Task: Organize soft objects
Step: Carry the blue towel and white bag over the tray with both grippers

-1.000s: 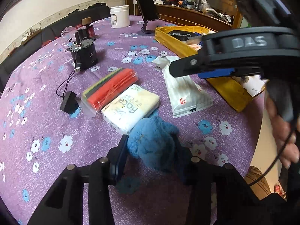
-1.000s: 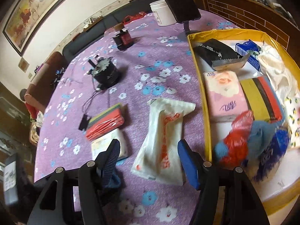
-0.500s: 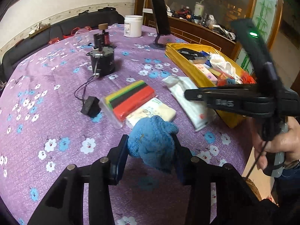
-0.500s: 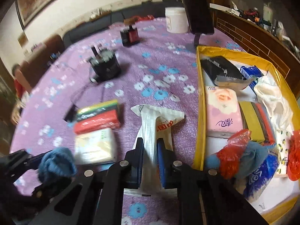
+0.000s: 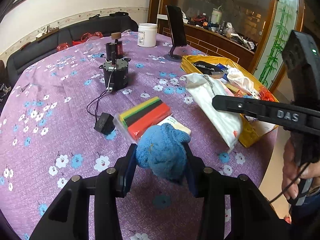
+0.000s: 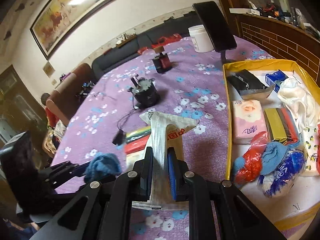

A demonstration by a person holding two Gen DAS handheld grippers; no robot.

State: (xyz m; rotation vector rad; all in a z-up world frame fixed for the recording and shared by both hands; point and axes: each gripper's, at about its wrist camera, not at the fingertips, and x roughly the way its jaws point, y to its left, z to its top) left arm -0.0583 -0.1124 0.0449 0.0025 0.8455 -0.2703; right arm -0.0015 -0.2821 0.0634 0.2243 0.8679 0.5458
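My left gripper [image 5: 160, 160] is shut on a blue fuzzy cloth [image 5: 162, 152] and holds it above the purple flowered tablecloth [image 5: 60, 120]; the cloth also shows in the right wrist view [image 6: 103, 166]. My right gripper [image 6: 160, 168] is shut on a white plastic tissue pack [image 6: 162, 132], lifted off the table just left of the yellow box [image 6: 227, 100]; the pack also shows in the left wrist view [image 5: 216, 110]. The box holds a pink tissue pack [image 6: 248, 118], white cloth [image 6: 298, 100], blue socks and other soft items.
A striped red, black and yellow sponge pack [image 5: 146, 116] and a pale tissue pack [image 5: 178, 125] lie mid-table. A black motor [image 5: 115, 76] with cable and plug [image 5: 104, 123], a white jar [image 5: 147, 35] and a phone on a stand [image 5: 176, 30] stand farther back.
My right gripper closed on the white tissue pack and lifted it. My left gripper raised the blue cloth off the table and both rose higher.
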